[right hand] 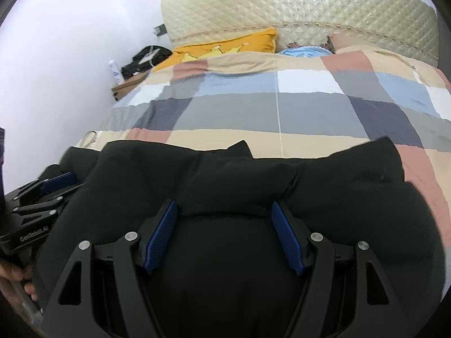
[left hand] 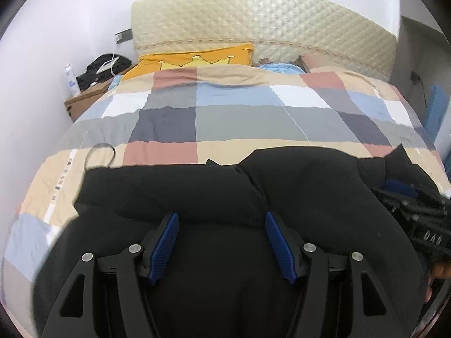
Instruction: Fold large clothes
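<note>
A large black garment (left hand: 174, 188) lies bunched on the near part of the checked bed quilt (left hand: 174, 118); it also fills the lower right wrist view (right hand: 338, 186). My left gripper (left hand: 221, 217) is open, its blue pads (left hand: 169, 239) spread over a thick fold of the black cloth, which lies between and under them. My right gripper (right hand: 224, 207) is open in the same way over the garment. Each gripper shows at the edge of the other's view: the right one (left hand: 417, 219) and the left one (right hand: 42, 197).
A yellow pillow (left hand: 194, 59) and a light blue item (left hand: 282, 69) lie at the head of the bed below the quilted headboard (left hand: 253, 19). A bedside box (left hand: 84, 95) with a bottle and dark items stands at the left by the white wall. A thin cable loop (left hand: 101, 152) lies on the quilt.
</note>
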`<state>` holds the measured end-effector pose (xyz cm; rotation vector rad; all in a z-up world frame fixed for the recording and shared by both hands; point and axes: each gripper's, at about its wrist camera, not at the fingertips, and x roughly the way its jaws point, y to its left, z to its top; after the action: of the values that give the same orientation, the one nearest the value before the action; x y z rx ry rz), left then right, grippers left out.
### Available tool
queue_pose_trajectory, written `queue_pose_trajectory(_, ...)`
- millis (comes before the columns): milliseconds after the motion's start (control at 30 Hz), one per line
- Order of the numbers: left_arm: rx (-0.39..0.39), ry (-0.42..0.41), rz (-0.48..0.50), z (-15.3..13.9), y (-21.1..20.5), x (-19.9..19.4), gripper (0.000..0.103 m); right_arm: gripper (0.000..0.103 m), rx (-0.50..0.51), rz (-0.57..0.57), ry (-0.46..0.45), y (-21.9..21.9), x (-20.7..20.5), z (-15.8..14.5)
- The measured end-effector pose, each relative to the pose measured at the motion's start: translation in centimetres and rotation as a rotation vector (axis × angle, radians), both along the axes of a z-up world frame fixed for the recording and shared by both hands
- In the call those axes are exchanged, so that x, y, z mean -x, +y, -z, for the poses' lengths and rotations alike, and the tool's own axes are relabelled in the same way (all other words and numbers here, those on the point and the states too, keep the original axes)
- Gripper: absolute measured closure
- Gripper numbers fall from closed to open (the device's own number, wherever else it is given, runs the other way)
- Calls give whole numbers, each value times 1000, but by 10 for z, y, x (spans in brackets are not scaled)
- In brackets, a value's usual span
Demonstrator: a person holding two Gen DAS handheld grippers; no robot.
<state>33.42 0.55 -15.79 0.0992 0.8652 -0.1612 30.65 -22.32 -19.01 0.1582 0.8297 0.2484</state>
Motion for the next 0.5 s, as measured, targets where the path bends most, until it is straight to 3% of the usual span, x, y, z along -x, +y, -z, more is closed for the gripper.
queue_pose_trajectory(167, 16, -53, -47, -22, 29, 17, 40, 33, 70, 1, -51, -17, 26, -20)
queue_pose_trajectory(300, 12, -18, -78, -6, 51, 19, 40, 33, 94, 34, -40, -39, 36, -14)
queue_pose_trajectory(500, -42, -76, -68, 8, 45, 28, 38, 31, 129, 10, -53, -36, 32, 6)
